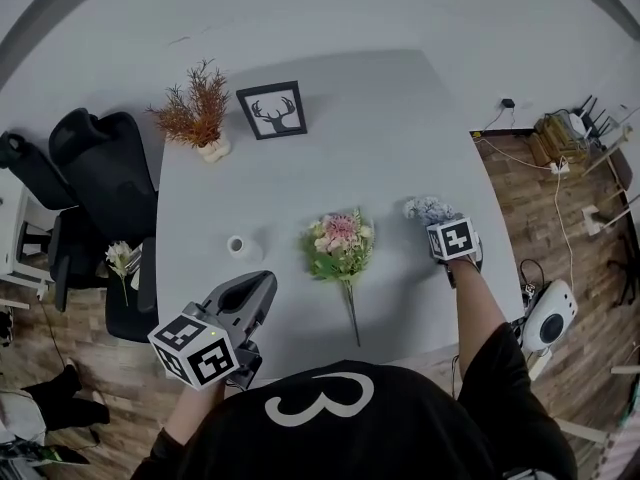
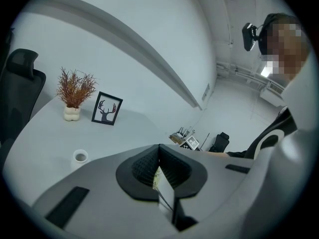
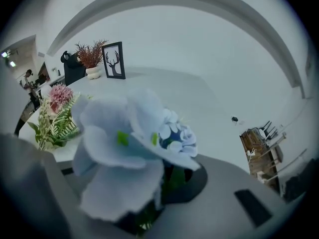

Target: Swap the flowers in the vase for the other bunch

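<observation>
Blue flowers (image 1: pixel 428 208) are at the table's right edge, their stems clamped in my right gripper (image 1: pixel 448 236); my left gripper (image 1: pixel 262 286) is closed on nothing near the front edge. The only writing is a white 3 (image 1: pixel 318 400) on my black shirt. The pink bunch (image 1: pixel 340 246) lies flat mid-table, the empty vase (image 1: pixel 237 245) left of it, with bare grey table (image 1: pixel 400 128) beyond them up to a deer picture (image 1: pixel 272 110) and dried plant (image 1: pixel 198 108). A chair (image 1: pixel 100 163) crowds the left edge; wood floor (image 1: pixel 520 198) lies right
</observation>
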`<state>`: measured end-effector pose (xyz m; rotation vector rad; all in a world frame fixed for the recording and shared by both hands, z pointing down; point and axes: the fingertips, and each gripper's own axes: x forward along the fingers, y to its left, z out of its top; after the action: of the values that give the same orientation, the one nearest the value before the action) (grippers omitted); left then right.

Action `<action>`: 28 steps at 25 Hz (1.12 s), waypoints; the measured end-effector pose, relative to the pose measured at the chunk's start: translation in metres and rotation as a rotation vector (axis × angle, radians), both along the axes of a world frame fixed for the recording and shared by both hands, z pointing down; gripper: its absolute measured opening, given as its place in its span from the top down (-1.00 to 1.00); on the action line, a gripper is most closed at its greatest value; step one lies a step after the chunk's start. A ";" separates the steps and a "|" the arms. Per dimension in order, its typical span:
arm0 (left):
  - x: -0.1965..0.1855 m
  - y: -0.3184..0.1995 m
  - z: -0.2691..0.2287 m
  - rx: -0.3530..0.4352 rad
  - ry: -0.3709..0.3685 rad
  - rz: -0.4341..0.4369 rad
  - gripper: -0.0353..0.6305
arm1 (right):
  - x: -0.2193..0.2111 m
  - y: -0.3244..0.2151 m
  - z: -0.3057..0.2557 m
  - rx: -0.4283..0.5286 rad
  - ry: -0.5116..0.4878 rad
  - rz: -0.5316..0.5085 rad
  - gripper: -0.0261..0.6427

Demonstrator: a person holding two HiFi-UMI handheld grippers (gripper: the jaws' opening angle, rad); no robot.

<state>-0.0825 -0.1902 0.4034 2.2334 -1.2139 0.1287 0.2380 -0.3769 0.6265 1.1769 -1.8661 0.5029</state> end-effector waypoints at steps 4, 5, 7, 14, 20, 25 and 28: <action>-0.004 0.004 -0.001 0.009 0.015 0.001 0.86 | -0.006 0.004 -0.020 0.052 -0.008 -0.004 0.61; -0.005 0.005 -0.001 0.012 0.019 0.001 0.86 | -0.008 0.006 -0.027 0.069 -0.009 -0.008 0.62; -0.007 0.007 -0.002 0.019 0.028 0.001 0.86 | -0.014 0.008 -0.045 0.111 -0.019 -0.016 0.64; -0.017 0.014 -0.006 0.040 0.061 0.003 0.86 | -0.038 0.008 -0.141 0.343 -0.114 -0.007 0.65; -0.020 0.025 -0.019 0.083 0.075 0.009 0.86 | -0.061 0.024 -0.241 0.585 -0.217 -0.028 0.66; -0.027 0.034 -0.029 0.113 0.088 0.000 0.86 | -0.105 0.047 -0.308 0.715 -0.353 -0.104 0.66; -0.034 0.038 -0.037 0.135 0.097 -0.011 0.86 | -0.135 0.055 -0.333 0.738 -0.442 -0.147 0.66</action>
<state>-0.1169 -0.1523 0.3669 2.3192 -1.2138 -0.0675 0.1029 -0.3221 0.2939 1.4503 -2.6233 -0.0426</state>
